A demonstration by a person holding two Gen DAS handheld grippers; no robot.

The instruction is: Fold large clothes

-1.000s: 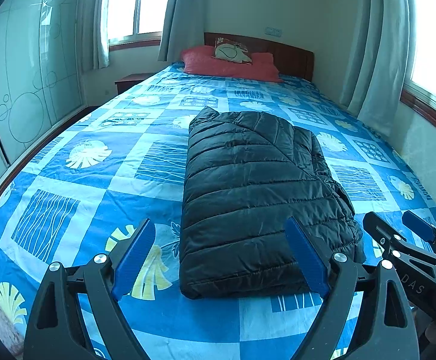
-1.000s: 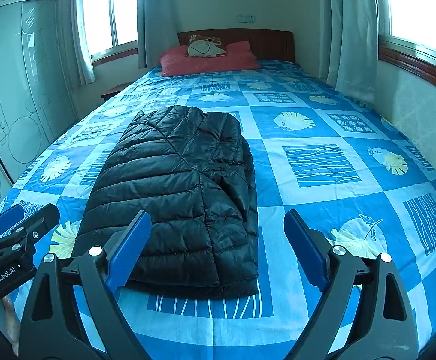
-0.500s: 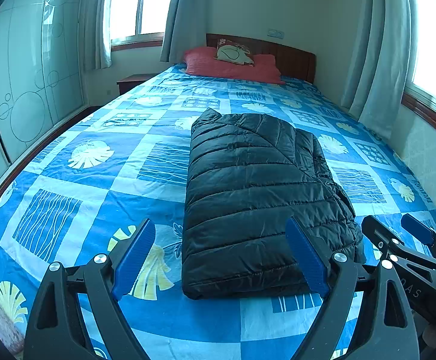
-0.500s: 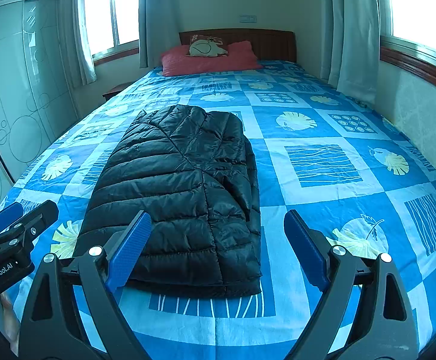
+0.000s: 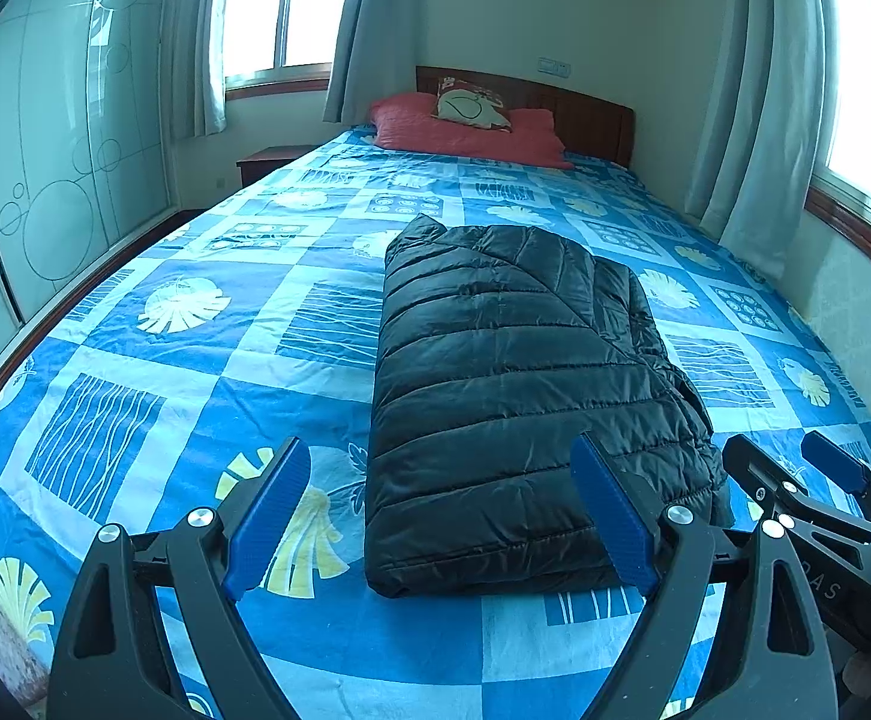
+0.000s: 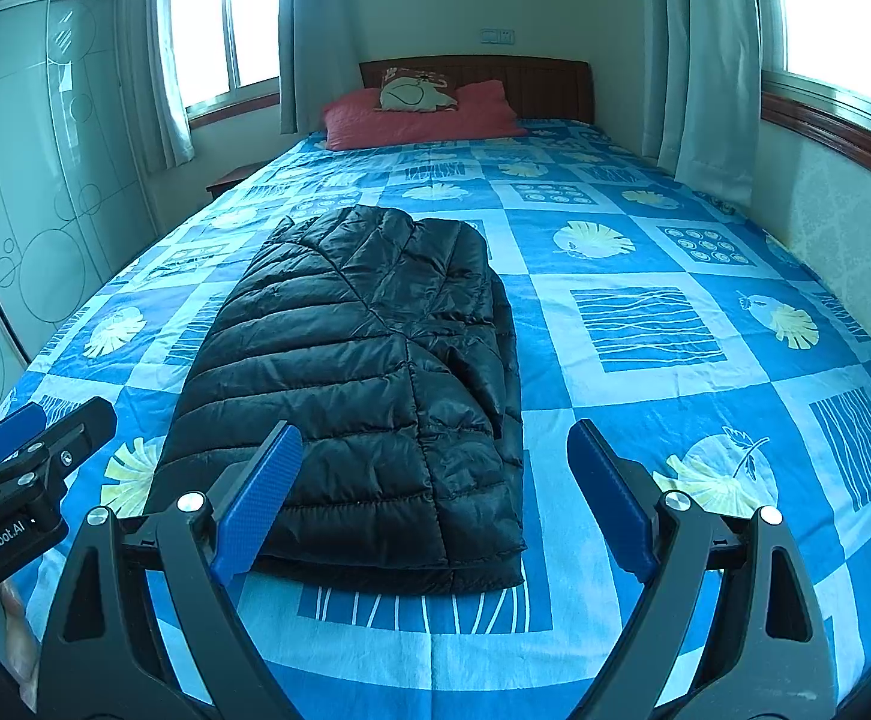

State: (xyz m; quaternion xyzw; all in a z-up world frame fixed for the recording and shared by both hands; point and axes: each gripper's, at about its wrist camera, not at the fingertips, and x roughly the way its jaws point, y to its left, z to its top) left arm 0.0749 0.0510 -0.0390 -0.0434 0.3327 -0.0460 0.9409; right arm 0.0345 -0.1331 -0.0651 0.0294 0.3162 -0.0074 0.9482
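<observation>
Black quilted puffer jacket [image 5: 525,396] lies folded into a thick oblong on the bed [image 5: 135,372], over its blue patchwork cover with pale leaf prints, lengthwise toward the red pillow [image 5: 465,132] at the wooden headboard [image 6: 531,81]. Near the foot of the bed, the left hand-held gripper [image 5: 441,516] hangs with its blue pads spread wide and nothing between them, above the jacket's near left corner. The right hand-held gripper [image 6: 435,507] is likewise spread and empty above the near right corner.
</observation>
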